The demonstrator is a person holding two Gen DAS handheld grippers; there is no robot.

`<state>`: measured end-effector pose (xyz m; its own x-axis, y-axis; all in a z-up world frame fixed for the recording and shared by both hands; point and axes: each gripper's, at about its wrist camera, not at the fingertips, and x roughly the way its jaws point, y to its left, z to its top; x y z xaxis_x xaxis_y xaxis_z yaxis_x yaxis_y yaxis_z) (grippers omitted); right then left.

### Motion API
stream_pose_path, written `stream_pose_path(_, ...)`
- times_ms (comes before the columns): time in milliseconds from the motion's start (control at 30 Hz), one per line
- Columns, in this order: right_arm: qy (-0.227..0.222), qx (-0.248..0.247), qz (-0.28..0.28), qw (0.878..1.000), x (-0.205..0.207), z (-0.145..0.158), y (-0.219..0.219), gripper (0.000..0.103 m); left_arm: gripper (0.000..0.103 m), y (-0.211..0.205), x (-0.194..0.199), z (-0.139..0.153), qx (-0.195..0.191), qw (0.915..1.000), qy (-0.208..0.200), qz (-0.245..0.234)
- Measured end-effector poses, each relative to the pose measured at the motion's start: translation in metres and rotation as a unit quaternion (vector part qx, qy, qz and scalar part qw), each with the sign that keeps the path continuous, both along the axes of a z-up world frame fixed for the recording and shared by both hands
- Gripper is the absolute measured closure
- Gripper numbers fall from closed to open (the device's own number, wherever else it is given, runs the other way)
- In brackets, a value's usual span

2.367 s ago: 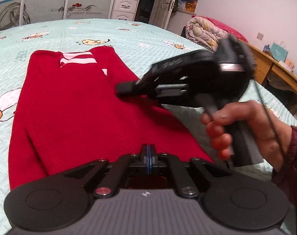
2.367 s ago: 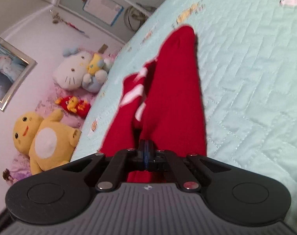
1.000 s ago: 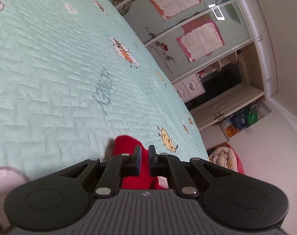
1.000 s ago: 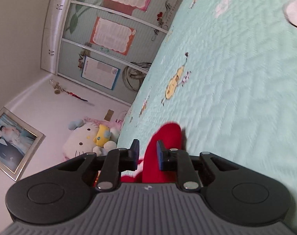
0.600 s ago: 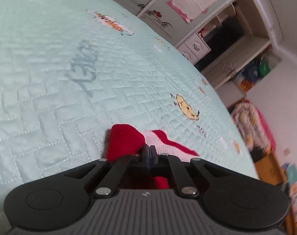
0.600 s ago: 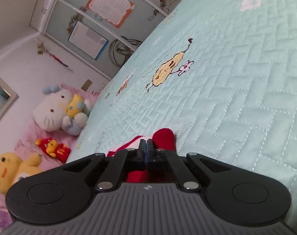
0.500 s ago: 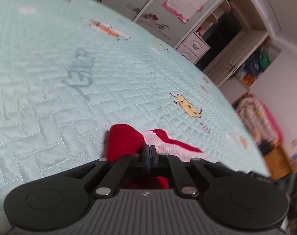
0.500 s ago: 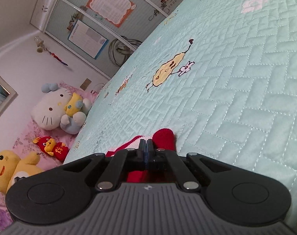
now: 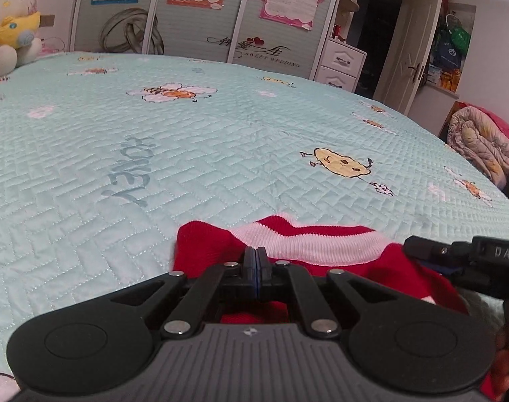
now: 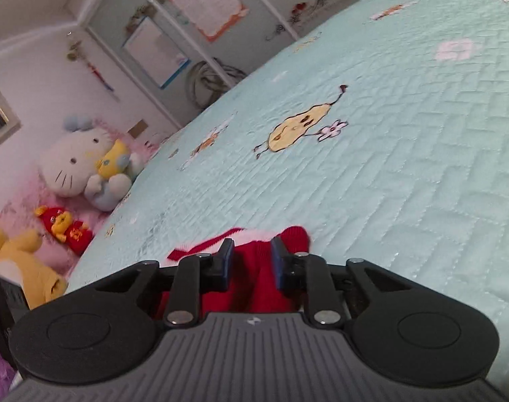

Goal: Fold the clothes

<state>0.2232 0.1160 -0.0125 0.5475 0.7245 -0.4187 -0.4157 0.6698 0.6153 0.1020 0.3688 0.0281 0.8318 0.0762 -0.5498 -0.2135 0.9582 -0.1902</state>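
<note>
- Sweater [image 9: 321,244]: red knit with a pink-and-white striped band. It lies bunched on the bed [image 9: 153,154], at the near edge of both views, right in front of our grippers.
- In the left view the striped band runs across the top of the pile. A rounded red fold sticks up at its left end.
- In the right view we see the sweater [image 10: 251,274] as a red hump between the fingers, with a striped strip off to the left.
- Left gripper [image 9: 256,261]: jaws pressed together, no gap visible. Red knit sits directly at and under the tips, so we read it as clamped on the sweater edge.
- Right gripper [image 10: 251,261]: jaws parted, clear gap. Sweater fabric fills the gap, but the pads are not squeezing it, so it is released.
- The right gripper's nose also shows in the left view [image 9: 462,254], just beside the sweater's right end.
- Bed cover is pale mint quilt with cartoon prints. Plush toys [image 10: 86,167] sit well apart at the far side.
</note>
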Motion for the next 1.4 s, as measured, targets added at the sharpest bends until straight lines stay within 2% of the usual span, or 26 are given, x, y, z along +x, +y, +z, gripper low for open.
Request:
stream_pose_path(67, -0.016, -0.017, 0.003, 1.0, -0.004, 0.002, 0.003, 0.081, 0.098, -0.003, 0.0, 0.0, 0.009, 1.0, 0.0, 0.001)
stream_pose_path(200, -0.045, -0.005, -0.013, 0.999, -0.014, 0.014, -0.008, 0.079, 0.098, -0.003, 0.0, 0.0, 0.01, 0.9999, -0.001, 0.001)
stream_pose_path(300, -0.091, 0.011, -0.027, 0.995, -0.021, 0.036, -0.014, 0.079, 0.098, -0.003, -0.001, -0.001, 0.011, 0.9999, -0.002, 0.002)
stream_pose_path(367, -0.097, -0.013, -0.025, 0.995, -0.017, 0.034, -0.005, 0.075, 0.098, -0.004, -0.001, -0.001, 0.012, 0.9999, -0.001, 0.002)
stream_pose_path(433, -0.047, -0.067, 0.017, 0.996, -0.002, 0.012, 0.022, 0.071, 0.098, -0.005, -0.001, -0.001, 0.015, 0.9999, -0.001, 0.003)
stream_pose_path(567, -0.058, -0.058, 0.027, 0.996, 0.001, 0.012, 0.022, 0.065, 0.098, -0.006, -0.001, -0.001, 0.021, 0.9998, -0.001, 0.003)
stream_pose_path(767, -0.099, -0.02, -0.014, 0.995, -0.011, 0.029, 0.004, 0.066, 0.098, -0.005, -0.001, 0.0, 0.019, 0.9998, -0.001, 0.003)
stream_pose_path(833, -0.084, -0.014, -0.008, 0.996, -0.007, 0.025, 0.007, 0.066, 0.098, -0.005, -0.001, -0.001, 0.02, 0.9998, -0.001, 0.003)
stream_pose_path(900, -0.047, -0.047, 0.014, 0.998, -0.002, 0.009, 0.018, 0.064, 0.098, -0.006, -0.002, -0.001, 0.021, 0.9998, -0.001, 0.003)
stream_pose_path(933, -0.044, -0.043, 0.015, 0.998, -0.001, 0.008, 0.018, 0.063, 0.098, -0.006, -0.002, -0.001, 0.022, 0.9997, -0.001, 0.003)
stream_pose_path(1000, -0.041, -0.029, 0.016, 0.999, -0.001, 0.008, 0.015, 0.06, 0.098, -0.007, -0.002, -0.001, 0.023, 0.9997, -0.002, 0.003)
stream_pose_path(1133, -0.053, -0.009, 0.005, 0.999, -0.008, 0.01, 0.008, 0.06, 0.098, -0.006, -0.002, 0.0, 0.021, 0.9998, -0.002, 0.003)
stream_pose_path(1267, -0.091, 0.005, -0.018, 0.996, -0.018, 0.028, -0.002, 0.06, 0.098, -0.006, -0.003, 0.001, 0.021, 0.9998, -0.002, 0.003)
stream_pose_path(1367, -0.047, -0.028, -0.014, 0.998, -0.007, 0.015, 0.008, 0.059, 0.098, -0.006, -0.003, 0.001, 0.022, 0.9998, -0.002, 0.003)
stream_pose_path(1400, -0.042, -0.021, -0.013, 0.999, -0.006, 0.013, 0.006, 0.059, 0.098, -0.007, -0.003, 0.001, 0.022, 0.9997, -0.002, 0.003)
